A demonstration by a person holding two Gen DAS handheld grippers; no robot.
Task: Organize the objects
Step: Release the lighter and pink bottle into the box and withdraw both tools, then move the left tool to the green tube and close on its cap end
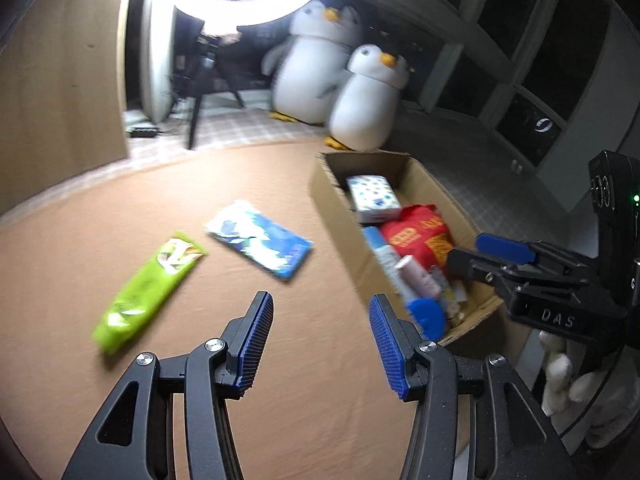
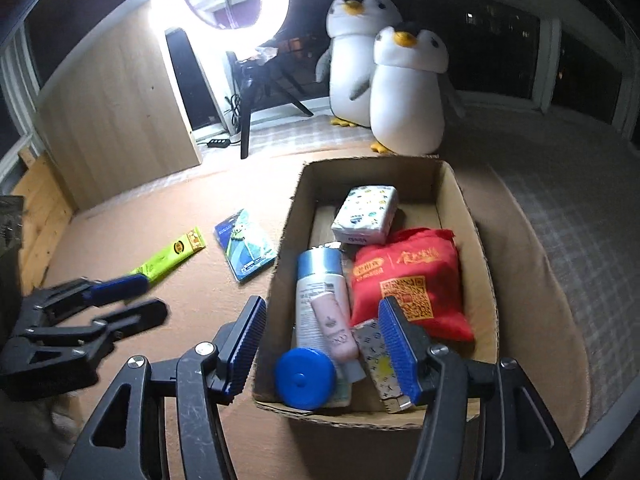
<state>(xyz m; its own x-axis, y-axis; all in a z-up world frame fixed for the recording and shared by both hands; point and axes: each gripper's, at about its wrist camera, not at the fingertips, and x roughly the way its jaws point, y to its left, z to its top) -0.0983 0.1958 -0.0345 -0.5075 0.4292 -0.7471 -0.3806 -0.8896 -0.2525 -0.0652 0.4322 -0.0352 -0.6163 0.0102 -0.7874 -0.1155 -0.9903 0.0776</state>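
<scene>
Landmark: the cardboard box (image 2: 472, 216) stands on the table (image 2: 192, 208).
Inside the box: a tissue pack (image 2: 366, 214) at the far end; a bag (image 2: 408, 276) nearer, on the right; a bottle (image 2: 320, 280) beside it, on the left; a round lid (image 2: 305, 378) at the near end.
Left of the box: a flat packet (image 2: 245, 245) close by, a long pouch (image 2: 170, 261) farther left.
Behind the box: two plush penguins (image 2: 404, 96).
</scene>
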